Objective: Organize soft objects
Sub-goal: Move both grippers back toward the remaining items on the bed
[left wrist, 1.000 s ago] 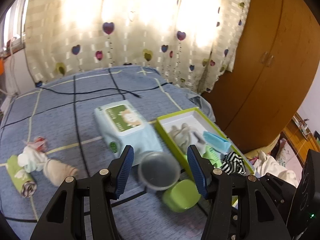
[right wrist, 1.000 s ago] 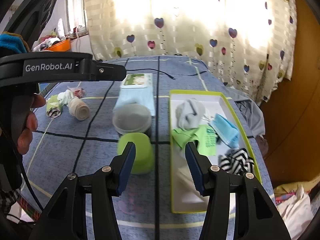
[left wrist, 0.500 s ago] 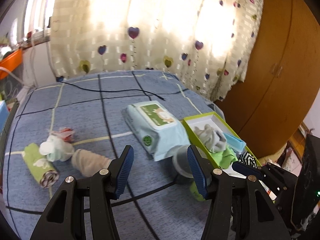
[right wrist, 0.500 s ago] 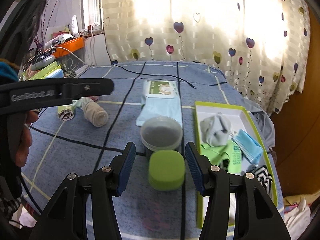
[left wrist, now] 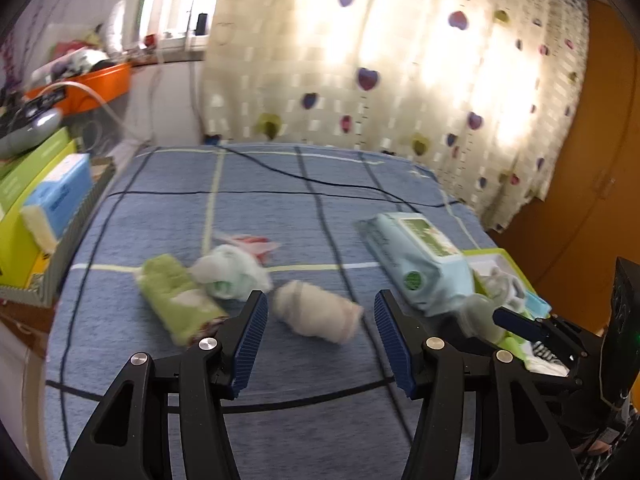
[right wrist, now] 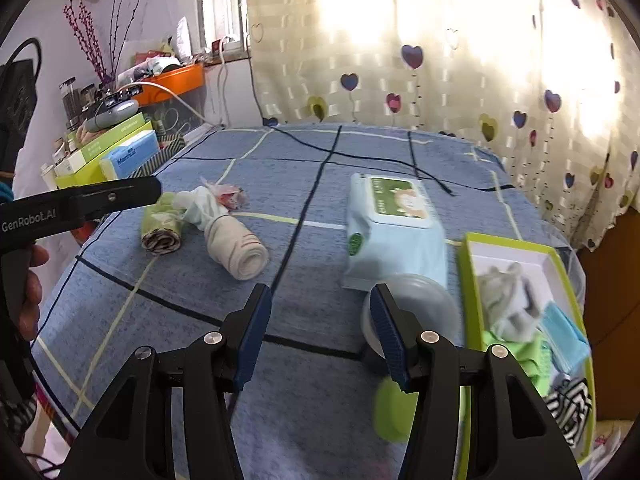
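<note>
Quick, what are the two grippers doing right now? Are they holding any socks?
Left gripper: open, holding nothing; the beige rolled sock lies ahead between its fingers.
Right gripper: open, holding nothing.

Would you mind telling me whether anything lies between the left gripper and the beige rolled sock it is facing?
Nothing visible does. The left gripper is open, and the beige rolled sock lies on the blue bedspread just ahead of its fingers, with only bare cloth between. The green roll sits off to the side.
</note>
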